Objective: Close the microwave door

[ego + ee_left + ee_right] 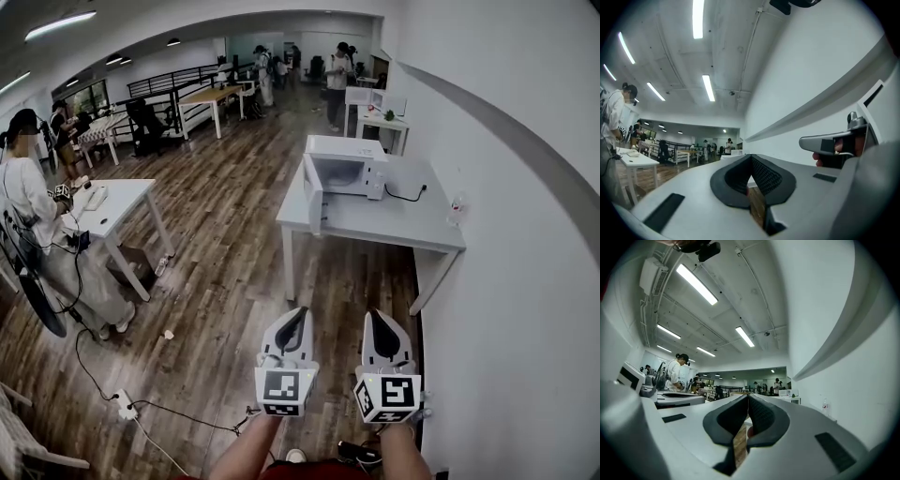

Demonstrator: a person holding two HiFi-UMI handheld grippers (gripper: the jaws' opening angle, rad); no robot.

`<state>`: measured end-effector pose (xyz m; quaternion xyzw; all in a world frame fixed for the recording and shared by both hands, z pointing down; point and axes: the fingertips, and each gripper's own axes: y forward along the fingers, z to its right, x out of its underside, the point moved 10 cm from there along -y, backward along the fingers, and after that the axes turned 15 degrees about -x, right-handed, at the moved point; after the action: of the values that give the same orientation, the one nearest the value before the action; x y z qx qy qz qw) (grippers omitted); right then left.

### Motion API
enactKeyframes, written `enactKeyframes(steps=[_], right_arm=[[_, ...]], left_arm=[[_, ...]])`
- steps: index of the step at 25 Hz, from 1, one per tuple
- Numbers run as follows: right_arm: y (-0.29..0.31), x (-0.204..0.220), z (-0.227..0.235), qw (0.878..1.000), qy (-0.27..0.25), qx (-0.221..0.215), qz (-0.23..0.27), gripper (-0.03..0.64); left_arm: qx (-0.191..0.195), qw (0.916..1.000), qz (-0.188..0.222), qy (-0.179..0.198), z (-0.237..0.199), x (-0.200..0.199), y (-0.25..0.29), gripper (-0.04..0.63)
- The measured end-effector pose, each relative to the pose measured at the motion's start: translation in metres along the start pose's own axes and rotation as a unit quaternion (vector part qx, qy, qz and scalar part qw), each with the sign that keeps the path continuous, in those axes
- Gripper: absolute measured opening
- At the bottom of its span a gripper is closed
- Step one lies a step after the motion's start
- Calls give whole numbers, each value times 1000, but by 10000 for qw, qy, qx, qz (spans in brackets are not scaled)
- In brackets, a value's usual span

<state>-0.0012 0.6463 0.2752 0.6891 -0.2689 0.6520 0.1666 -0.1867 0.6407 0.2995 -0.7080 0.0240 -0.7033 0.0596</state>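
Presently on record:
- Left gripper [297, 317]: held low at the near edge of the head view, over the wooden floor [225, 244], pointing toward the far side. Its jaws are pressed together at the tips with nothing between them.
- Right gripper [378, 317]: just beside the left one, on its right. Its jaws are likewise closed tip to tip and empty.
- Microwave [349, 167]: white, on the far left part of a grey table [394, 225] that stands against the white wall [506, 234] on the right. It is well apart from both grippers, farther off.
- Microwave door [313, 195]: swung open on its left side, standing out toward the near side at the table's left edge, cavity exposed.
- Black cable [405, 197]: runs from the microwave's right side across the tabletop.
- White desk [117, 202]: at the left, with a person in white [28, 192] standing at it.
- Power strip [125, 403]: on the floor, near left
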Motion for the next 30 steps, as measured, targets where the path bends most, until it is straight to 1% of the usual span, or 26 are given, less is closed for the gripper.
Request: enactKeyframes(steps=[8,14,20,24,28,30], right_arm=[[17,9,-16,9999,54,92,-8,29],[35,15,-8,9999,98,41,-1,28],[61,29,27,9999,124,-61,23,29],[82,36,62,9998,185,-54,-1,29],[103,42,101,9992,390,-77,-41,29],[111,45,119,9992,386,-91,-33,29]], left_arm=[[-84,9997,-141,-181,-25,8,6,26],[-44,9997,-228,-69,-32,13,25,26],[-66,9997,-245,60,-21,25,65,26],[-51,9995,-290,97,-7,30,103,26],[-1,9995,-305,80,10,34,143,26],[-17,9996,-281,74,18,35,161,26]])
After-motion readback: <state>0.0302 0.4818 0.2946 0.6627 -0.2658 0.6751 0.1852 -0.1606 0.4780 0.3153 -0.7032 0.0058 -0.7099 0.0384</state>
